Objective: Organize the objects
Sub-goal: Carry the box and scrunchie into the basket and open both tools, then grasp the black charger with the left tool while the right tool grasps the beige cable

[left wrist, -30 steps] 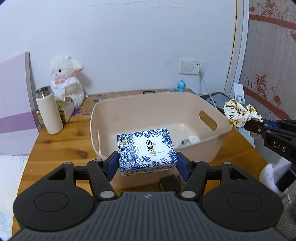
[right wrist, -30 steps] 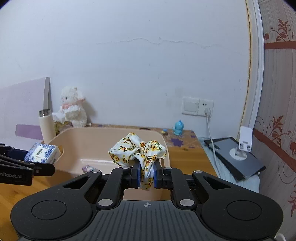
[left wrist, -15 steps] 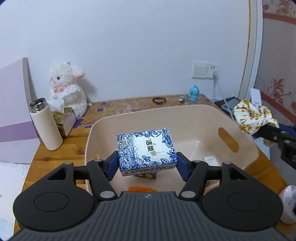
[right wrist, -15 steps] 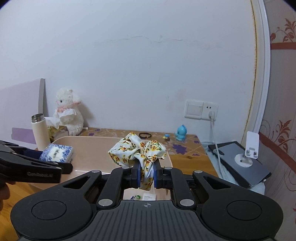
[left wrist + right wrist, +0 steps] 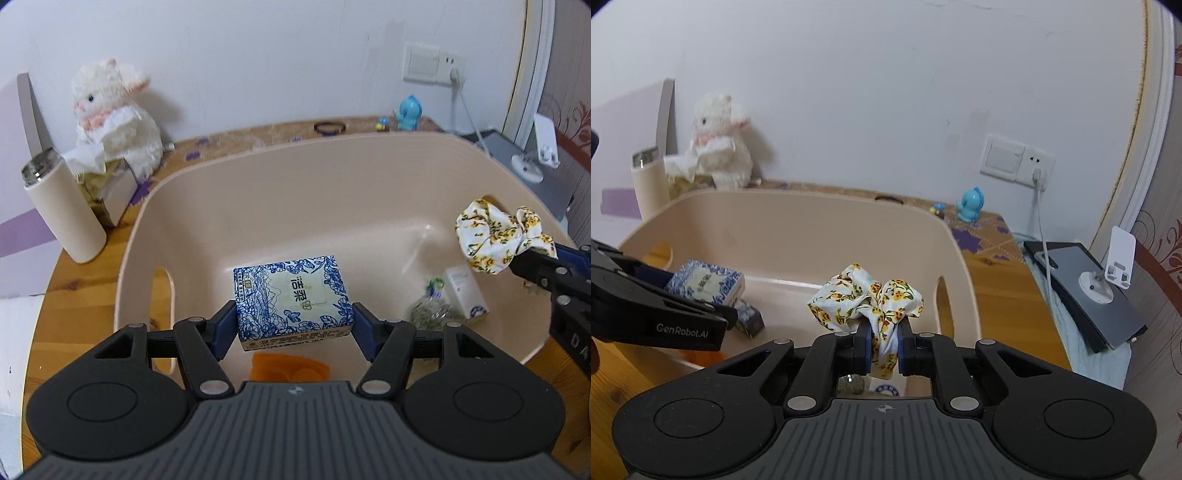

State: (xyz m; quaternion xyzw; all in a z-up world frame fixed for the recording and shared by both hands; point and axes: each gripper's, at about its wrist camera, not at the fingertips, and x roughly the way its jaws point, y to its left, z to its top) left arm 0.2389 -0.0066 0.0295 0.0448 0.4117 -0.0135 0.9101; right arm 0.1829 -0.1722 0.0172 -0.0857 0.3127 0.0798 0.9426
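Left wrist view looks down into the beige plastic bin (image 5: 332,177), where the left gripper (image 5: 294,325) has its jaws clamped on the two short sides of a blue-and-white tissue pack (image 5: 291,295), held level above the bin floor. Under it lie an orange item (image 5: 290,369), a small clear bag (image 5: 432,314) and a white carton (image 5: 465,295). At the right edge the right gripper (image 5: 882,350) pinches a floral scrunchie (image 5: 866,295) between nearly closed jaws, hanging over the bin's right side near the handle cutout (image 5: 942,302).

Both loads appear to be at the drop-off step. Next, I'd judge, each gripper should lower a little and open: the pack wants a bare patch of floor so it lands flat, not tilted on the orange item, while the soft scrunchie may cling to a pad and need a wide release
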